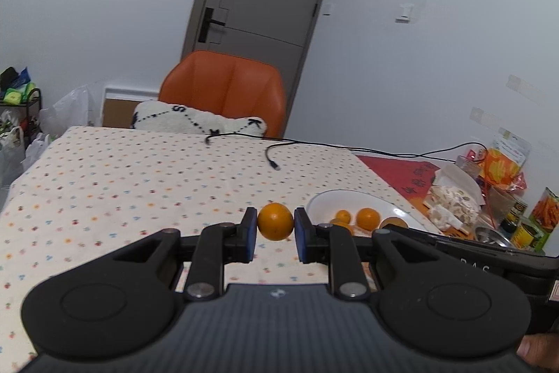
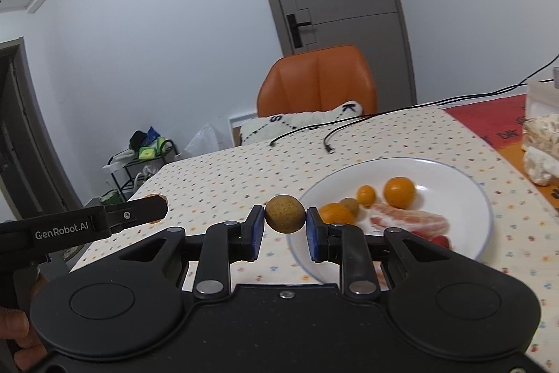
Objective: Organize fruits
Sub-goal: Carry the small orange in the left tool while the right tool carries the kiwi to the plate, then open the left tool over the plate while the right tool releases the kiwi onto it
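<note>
Left wrist view shows my left gripper (image 1: 276, 222) jaws clamping an orange (image 1: 275, 221), right gripper (image 2: 284, 219) jaws pinching a brown fruit (image 2: 284, 214), several fruits already on the plate (image 2: 468, 191), so I judge sorting midway.

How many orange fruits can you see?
4. One is in the left gripper, held orange. Three sit on the plate: big, small, front. More may hide behind the grippers.
</note>
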`<state>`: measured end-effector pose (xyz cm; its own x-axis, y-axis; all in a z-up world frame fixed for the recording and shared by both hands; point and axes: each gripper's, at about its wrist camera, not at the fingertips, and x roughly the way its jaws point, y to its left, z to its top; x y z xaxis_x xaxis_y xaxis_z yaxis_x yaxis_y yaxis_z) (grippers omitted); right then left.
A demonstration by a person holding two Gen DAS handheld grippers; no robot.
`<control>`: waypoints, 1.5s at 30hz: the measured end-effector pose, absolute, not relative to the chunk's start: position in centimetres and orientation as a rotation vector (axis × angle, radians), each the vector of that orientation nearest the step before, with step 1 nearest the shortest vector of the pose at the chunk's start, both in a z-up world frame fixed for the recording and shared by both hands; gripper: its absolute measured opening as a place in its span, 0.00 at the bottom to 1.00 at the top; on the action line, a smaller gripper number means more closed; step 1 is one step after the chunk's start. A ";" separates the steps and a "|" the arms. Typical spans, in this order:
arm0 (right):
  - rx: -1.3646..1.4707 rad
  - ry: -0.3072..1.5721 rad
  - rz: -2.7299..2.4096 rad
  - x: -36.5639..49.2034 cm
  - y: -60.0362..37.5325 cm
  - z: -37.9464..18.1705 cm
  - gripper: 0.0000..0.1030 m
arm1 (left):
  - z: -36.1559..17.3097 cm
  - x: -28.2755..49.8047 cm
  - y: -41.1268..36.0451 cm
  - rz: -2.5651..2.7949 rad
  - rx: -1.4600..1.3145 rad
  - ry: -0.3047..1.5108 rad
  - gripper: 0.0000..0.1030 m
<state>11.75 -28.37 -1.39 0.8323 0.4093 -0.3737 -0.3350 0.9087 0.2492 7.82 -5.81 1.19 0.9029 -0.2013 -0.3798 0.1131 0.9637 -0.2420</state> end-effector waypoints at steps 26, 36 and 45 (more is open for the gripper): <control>0.242 0.428 0.237 11.2 -36.2 -2.6 0.23 | 0.7 9.9 -11.7 -0.273 -0.163 0.437 0.20; 0.263 0.434 0.200 11.7 -38.4 -3.2 0.23 | 0.0 11.1 -13.8 -0.308 -0.146 0.459 0.20; 0.277 0.453 0.188 12.8 -39.0 -4.0 0.23 | -1.0 12.3 -14.9 -0.330 -0.141 0.495 0.20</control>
